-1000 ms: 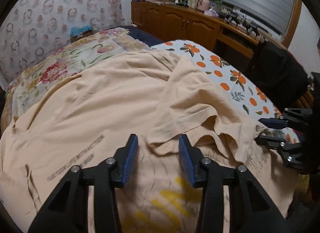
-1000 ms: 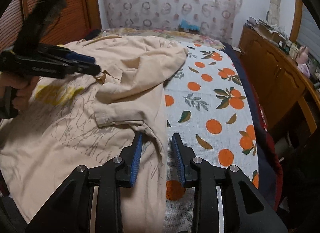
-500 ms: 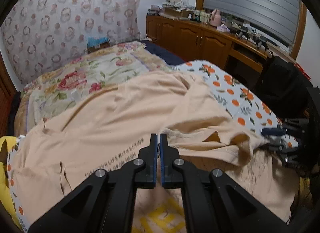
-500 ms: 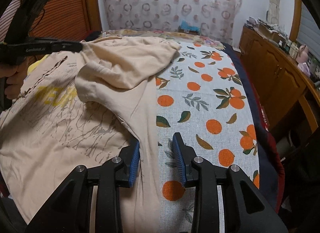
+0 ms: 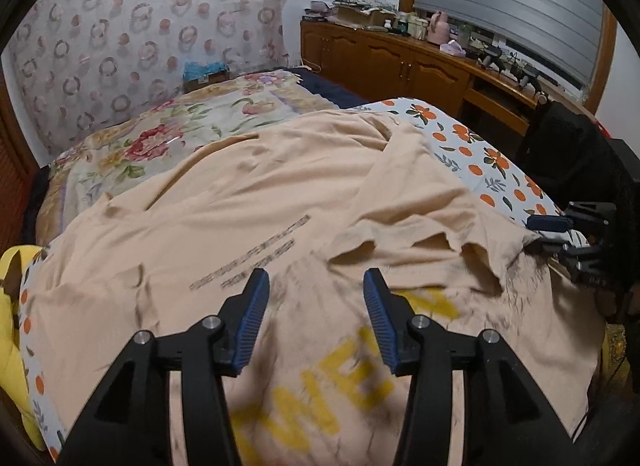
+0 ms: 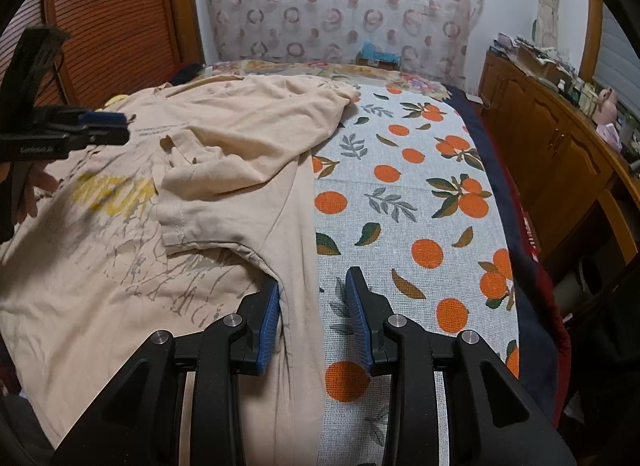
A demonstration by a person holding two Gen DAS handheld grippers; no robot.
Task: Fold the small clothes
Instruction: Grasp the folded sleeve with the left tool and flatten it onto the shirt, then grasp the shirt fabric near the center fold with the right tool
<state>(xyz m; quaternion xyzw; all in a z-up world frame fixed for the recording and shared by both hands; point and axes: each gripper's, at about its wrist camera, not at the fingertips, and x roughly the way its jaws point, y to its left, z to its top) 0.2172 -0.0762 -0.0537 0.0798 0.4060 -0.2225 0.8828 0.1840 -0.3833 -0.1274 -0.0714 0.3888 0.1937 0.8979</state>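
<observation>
**Peach T-shirt spread on the bed, one sleeve folded in**

Peach cotton covers most of the bed: a T-shirt (image 5: 248, 201) lies flat with its printed side up, yellow block letters and grey scribbled lines across the chest and two short lines of small dark text higher up. Its sleeve (image 6: 224, 185) on the right-hand side is folded inward and rests on the shirt's body, the hemmed cuff lying over the print. The shirt's side edge runs straight along the orange-fruit bedsheet (image 6: 420, 201), which shows bare beside it. A floral quilt (image 5: 160, 133) lies beyond the shirt's far edge, near the ring-patterned curtain (image 5: 152, 25).

The left gripper (image 5: 316, 322) hangs over the chest print, its blue fingers (image 5: 252, 318) opening, with only air between them; the cloth lies below and the pads do not press on it. The person's hand (image 6: 30, 193) shows behind it in the right wrist view.

The right gripper (image 6: 314, 314) sits low at the shirt's side edge, fingers set at a narrow gap. The left pad appears to rest against the cloth just under the armpit seam, though the view does not settle whether it truly touches; the other pad stands over the bedsheet, and nothing is pinched between them.

A wooden cabinet (image 5: 408, 65) with clutter on top lines the wall by the shuttered window (image 5: 508, 1).
</observation>
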